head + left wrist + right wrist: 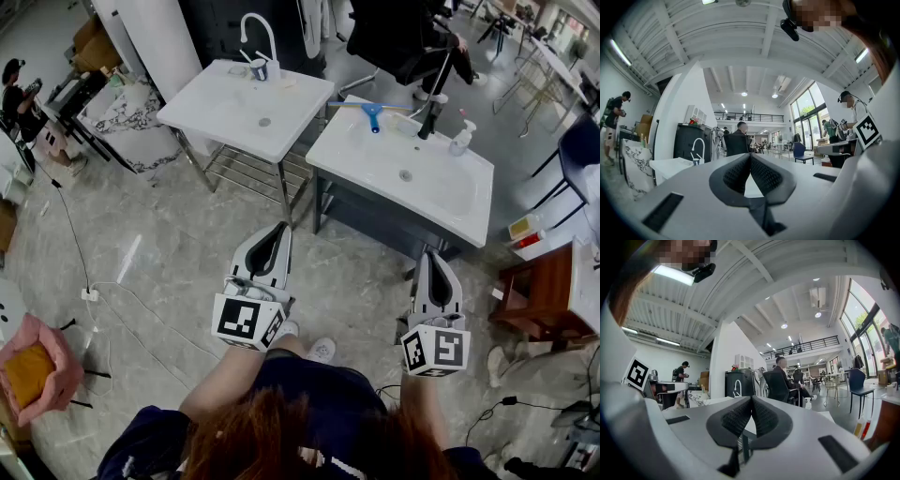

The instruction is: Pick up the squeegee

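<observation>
The squeegee (373,116), a thin bar with a blue handle, lies on the back rim of the right-hand white sink (459,202) in the head view. Both grippers are held level in front of the person, well short of that sink and above the floor. My left gripper (277,230) is shut with nothing in it; in the left gripper view its ribbed pads meet at the tip (750,157). My right gripper (431,255) is shut too and holds nothing, its pads together (751,399). The squeegee does not show in either gripper view.
A second white sink (220,108) with a white faucet (261,33) and a cup (260,68) stands to the left. On the right sink are a black faucet (435,94) and a soap bottle (460,139). A wooden stool (539,291) stands right; cables cross the floor.
</observation>
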`<state>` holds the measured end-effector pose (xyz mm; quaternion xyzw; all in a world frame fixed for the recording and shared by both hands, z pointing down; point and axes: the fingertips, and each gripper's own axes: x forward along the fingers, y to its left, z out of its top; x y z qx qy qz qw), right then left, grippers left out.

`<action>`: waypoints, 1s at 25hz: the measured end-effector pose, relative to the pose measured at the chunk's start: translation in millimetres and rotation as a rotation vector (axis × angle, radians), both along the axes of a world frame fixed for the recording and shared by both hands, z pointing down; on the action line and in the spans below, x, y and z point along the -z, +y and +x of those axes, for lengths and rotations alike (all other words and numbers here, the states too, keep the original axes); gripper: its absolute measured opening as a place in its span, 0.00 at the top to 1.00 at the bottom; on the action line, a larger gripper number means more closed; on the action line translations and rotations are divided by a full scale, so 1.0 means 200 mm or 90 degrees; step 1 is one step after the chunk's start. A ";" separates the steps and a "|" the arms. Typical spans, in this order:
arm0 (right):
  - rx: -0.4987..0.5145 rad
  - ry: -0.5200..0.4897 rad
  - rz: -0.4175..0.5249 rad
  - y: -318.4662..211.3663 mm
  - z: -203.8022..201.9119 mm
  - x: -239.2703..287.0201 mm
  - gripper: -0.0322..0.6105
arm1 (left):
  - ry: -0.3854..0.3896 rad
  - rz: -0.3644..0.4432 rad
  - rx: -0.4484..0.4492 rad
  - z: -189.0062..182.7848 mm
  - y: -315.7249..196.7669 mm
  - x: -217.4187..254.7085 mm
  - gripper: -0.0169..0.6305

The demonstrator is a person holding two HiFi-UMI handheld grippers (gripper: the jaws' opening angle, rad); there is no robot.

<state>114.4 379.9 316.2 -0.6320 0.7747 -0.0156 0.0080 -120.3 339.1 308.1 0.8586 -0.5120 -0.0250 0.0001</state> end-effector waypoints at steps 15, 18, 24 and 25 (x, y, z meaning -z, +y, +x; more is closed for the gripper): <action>0.012 -0.018 0.013 -0.01 0.03 0.07 0.78 | -0.007 0.000 -0.004 0.05 -0.04 0.01 0.94; 0.021 -0.032 0.008 -0.03 0.00 0.06 0.56 | -0.012 -0.006 -0.001 0.03 -0.05 0.00 0.94; 0.027 -0.023 0.014 -0.15 -0.05 0.04 0.48 | -0.011 -0.014 0.000 0.00 -0.17 -0.04 0.94; 0.026 -0.024 0.013 -0.18 -0.06 0.03 0.47 | -0.009 -0.014 -0.002 0.01 -0.22 -0.05 0.94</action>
